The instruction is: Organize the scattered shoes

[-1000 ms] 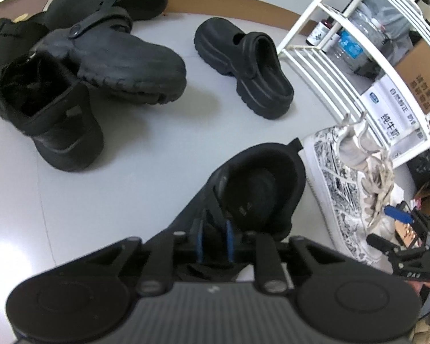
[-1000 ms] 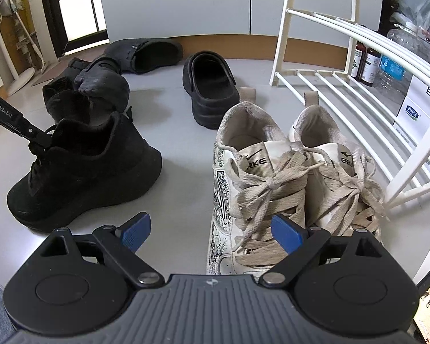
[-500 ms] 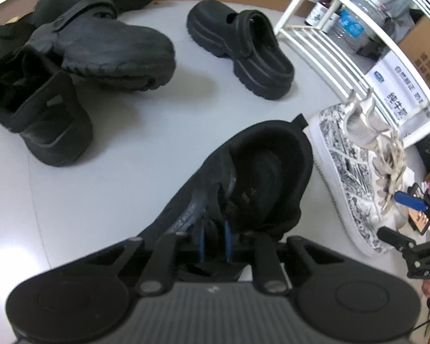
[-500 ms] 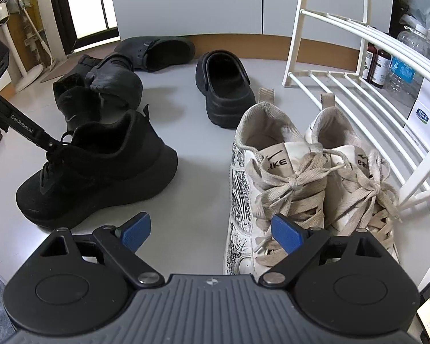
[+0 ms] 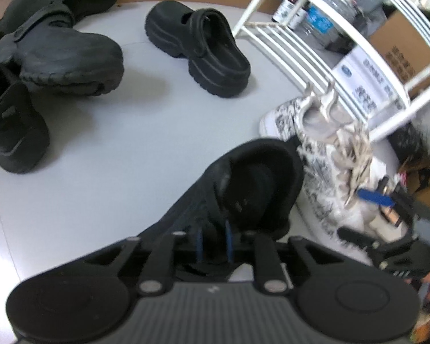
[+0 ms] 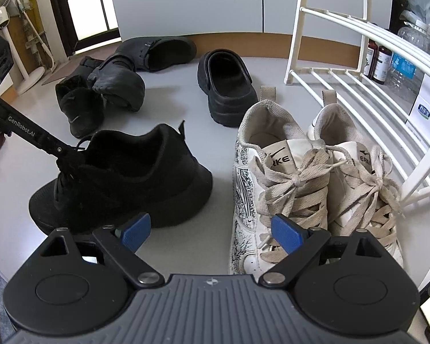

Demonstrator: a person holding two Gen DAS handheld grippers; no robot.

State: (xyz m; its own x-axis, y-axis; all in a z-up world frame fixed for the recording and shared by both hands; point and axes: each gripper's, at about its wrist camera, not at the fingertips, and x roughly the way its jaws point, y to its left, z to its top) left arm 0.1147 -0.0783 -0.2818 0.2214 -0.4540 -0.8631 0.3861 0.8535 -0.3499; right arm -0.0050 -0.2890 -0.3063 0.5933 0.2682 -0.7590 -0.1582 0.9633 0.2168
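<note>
Black mesh covered the sneaker (image 6: 123, 183) that the left tongs (image 5: 213, 245) had clenched at the tongue and laces, its sole resting on or just above the pale floor (image 6: 163, 97); contact could not be judged from either view. It stood just left of the white sneaker pair (image 6: 309, 183), heel pointing away from the right wrist camera, with a narrow strip of floor between them. In the left wrist view the blue pads were nearly together, and the toe of the black sneaker was hidden below the tongs' body. The right tongs (image 6: 212, 232) hung released, blue pads wide apart, above the gap between the black sneaker and the white pair, gripping nothing. The white pair sat side by side against the foot of a white wire rack (image 6: 358, 86), their toes cut off behind the right tongs. Farther back lay a chunky black clog (image 6: 226, 86), and to its left a heap of dark shoes (image 6: 106, 86) overlapping so that their number was hard to make out.
</note>
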